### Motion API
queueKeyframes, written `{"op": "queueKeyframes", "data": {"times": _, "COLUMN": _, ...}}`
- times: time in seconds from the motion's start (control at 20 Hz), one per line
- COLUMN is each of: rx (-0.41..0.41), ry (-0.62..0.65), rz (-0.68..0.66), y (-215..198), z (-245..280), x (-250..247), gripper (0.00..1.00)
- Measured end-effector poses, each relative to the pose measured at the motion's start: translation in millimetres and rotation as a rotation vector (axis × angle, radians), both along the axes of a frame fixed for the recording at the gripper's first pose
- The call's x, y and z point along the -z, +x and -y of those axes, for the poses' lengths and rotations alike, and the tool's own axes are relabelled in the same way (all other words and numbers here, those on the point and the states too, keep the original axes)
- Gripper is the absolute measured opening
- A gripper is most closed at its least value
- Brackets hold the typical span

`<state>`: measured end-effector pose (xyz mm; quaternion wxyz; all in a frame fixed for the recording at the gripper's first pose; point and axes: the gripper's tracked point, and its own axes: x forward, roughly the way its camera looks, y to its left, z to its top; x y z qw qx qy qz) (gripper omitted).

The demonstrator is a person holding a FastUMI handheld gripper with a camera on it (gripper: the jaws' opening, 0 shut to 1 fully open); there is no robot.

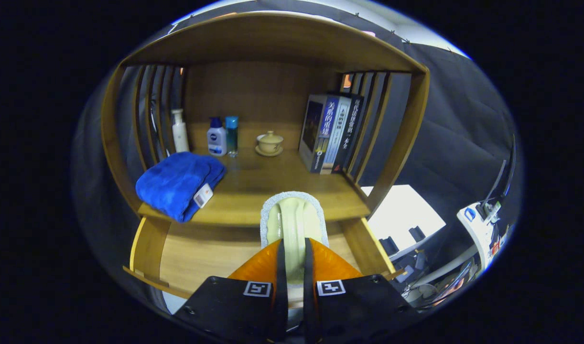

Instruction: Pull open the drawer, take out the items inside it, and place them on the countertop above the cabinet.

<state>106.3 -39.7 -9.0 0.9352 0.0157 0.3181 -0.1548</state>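
My gripper (292, 258) is shut on a pale cream slipper-like item with a fuzzy white rim (293, 220), held upright between both fingers. It hangs above the pulled-out wooden drawer (206, 251), whose bare floor shows below it, and just in front of the countertop's front edge (254, 191). A folded blue towel (179, 184) with a small tag lies at the countertop's near left corner.
At the back of the countertop stand a white pump bottle (179, 130), a white-and-blue bottle (216, 137), a clear blue-capped bottle (232, 135), a lidded cream cup on a saucer (269, 143) and several upright books (331, 132). Slatted wooden side walls flank the shelf.
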Motion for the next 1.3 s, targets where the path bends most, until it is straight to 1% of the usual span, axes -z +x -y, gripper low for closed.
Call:
{"op": "queueKeyframes", "data": {"times": 0.2, "rx": -0.032, "ry": -0.022, "rz": 0.045, "y": 61.2, "z": 12.9, "x": -10.4, "gripper": 0.21}}
{"op": "queueKeyframes", "data": {"times": 0.35, "rx": -0.047, "ry": -0.023, "rz": -0.009, "y": 93.3, "z": 20.4, "x": 7.5, "gripper": 0.21}}
{"op": "queueKeyframes", "data": {"times": 0.5, "rx": -0.090, "ry": -0.003, "rz": -0.025, "y": 130.1, "z": 17.7, "x": 25.8, "gripper": 0.22}}
{"op": "queueKeyframes", "data": {"times": 0.6, "rx": -0.098, "ry": 0.028, "rz": -0.016, "y": 147.4, "z": 16.8, "x": 35.1, "gripper": 0.22}}
{"op": "queueKeyframes", "data": {"times": 0.7, "rx": -0.097, "ry": 0.069, "rz": -0.013, "y": 156.6, "z": 17.8, "x": 41.6, "gripper": 0.22}}
{"op": "queueKeyframes", "data": {"times": 0.95, "rx": -0.124, "ry": 0.088, "rz": -0.059, "y": 170.8, "z": 13.5, "x": 62.1, "gripper": 0.22}}
{"op": "queueKeyframes", "data": {"times": 1.1, "rx": -0.136, "ry": 0.075, "rz": -0.055, "y": 179.9, "z": 12.4, "x": 63.6, "gripper": 0.22}}
{"op": "queueKeyframes", "data": {"times": 1.2, "rx": -0.140, "ry": 0.074, "rz": -0.059, "y": 184.1, "z": 12.7, "x": 65.3, "gripper": 0.25}}
{"op": "queueKeyframes", "data": {"times": 1.25, "rx": -0.142, "ry": 0.073, "rz": -0.059, "y": 184.2, "z": 12.5, "x": 65.8, "gripper": 0.29}}
{"op": "queueKeyframes", "data": {"times": 1.3, "rx": -0.144, "ry": 0.075, "rz": -0.054, "y": 188.1, "z": 12.8, "x": 67.7, "gripper": 0.30}}
